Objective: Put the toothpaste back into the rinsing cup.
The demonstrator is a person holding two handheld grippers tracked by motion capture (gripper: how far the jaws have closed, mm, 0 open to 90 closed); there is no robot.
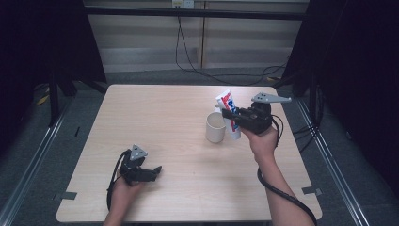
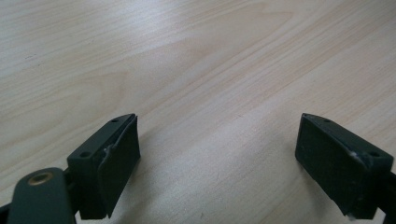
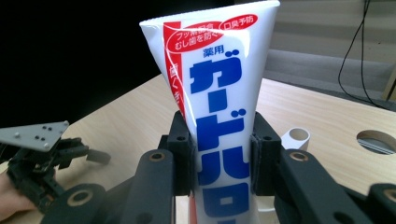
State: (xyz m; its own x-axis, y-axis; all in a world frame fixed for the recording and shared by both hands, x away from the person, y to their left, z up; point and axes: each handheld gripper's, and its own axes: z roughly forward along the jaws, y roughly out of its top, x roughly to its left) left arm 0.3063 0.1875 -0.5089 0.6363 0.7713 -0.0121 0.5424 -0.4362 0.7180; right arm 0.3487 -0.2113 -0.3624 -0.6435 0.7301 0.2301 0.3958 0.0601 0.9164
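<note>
We see our right gripper (image 3: 219,154) clamped on an upright white toothpaste tube (image 3: 219,93), the left gripper (image 3: 42,158) beyond it.

Glossy plastic tube (image 3: 219,93) (printed), matt pale wood-grain table (image 1: 155,117).

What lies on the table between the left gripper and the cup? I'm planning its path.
Nothing: the high view shows bare table between the left gripper and the cup.
</note>
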